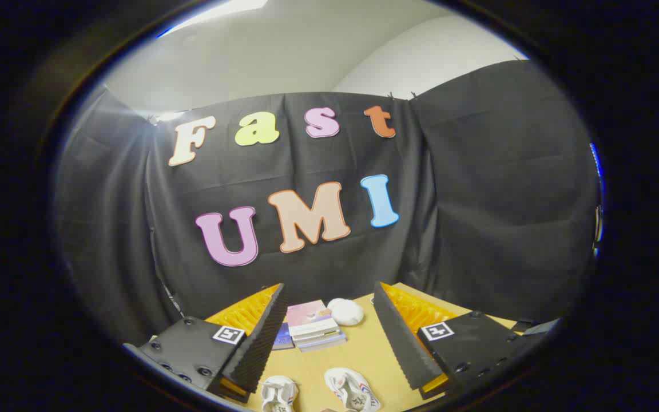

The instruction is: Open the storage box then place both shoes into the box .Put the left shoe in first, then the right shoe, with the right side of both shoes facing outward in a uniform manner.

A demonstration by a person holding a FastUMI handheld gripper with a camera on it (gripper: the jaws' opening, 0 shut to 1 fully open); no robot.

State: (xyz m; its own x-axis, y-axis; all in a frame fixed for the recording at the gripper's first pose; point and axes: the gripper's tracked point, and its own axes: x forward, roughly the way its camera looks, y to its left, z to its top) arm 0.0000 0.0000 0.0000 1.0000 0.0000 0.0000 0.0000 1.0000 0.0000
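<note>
Tool (329, 337) fingers spread wide, both shoes (351, 389) lying between them.

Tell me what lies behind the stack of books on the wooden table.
Behind the stack of books sits a white rounded object, then black cloth wall. Its base is hidden. The open gripper frames them.

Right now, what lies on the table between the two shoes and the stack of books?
Gripper view: bare tabletop separates the shoes from the books. The open claw has that stretch showing between its fingers, touching nothing.
</note>
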